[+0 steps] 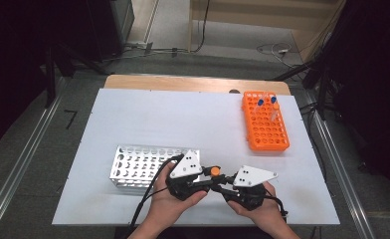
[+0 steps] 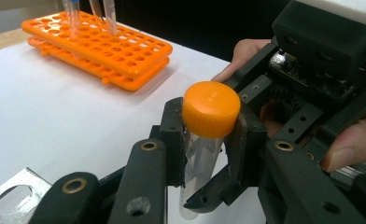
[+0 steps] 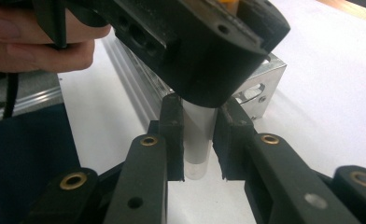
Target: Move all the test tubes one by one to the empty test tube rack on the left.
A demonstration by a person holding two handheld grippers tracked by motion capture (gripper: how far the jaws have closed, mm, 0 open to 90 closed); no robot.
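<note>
While my left gripper view shows the orange-capped tube clamped by both grippers, the high view shows open white table beyond. The metal rack sits just left.

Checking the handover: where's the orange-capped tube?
In the high view the orange-capped tube sits near the front edge, between both grippers, right of the metal rack.

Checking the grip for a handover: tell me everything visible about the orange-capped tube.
The tube is clear plastic with a ribbed orange screw cap, screwed on; contents can't be made out. It stands roughly upright, held above the white table beside the metal rack. The left gripper clamps it just under the cap, and the right gripper clamps the body lower down.
</note>
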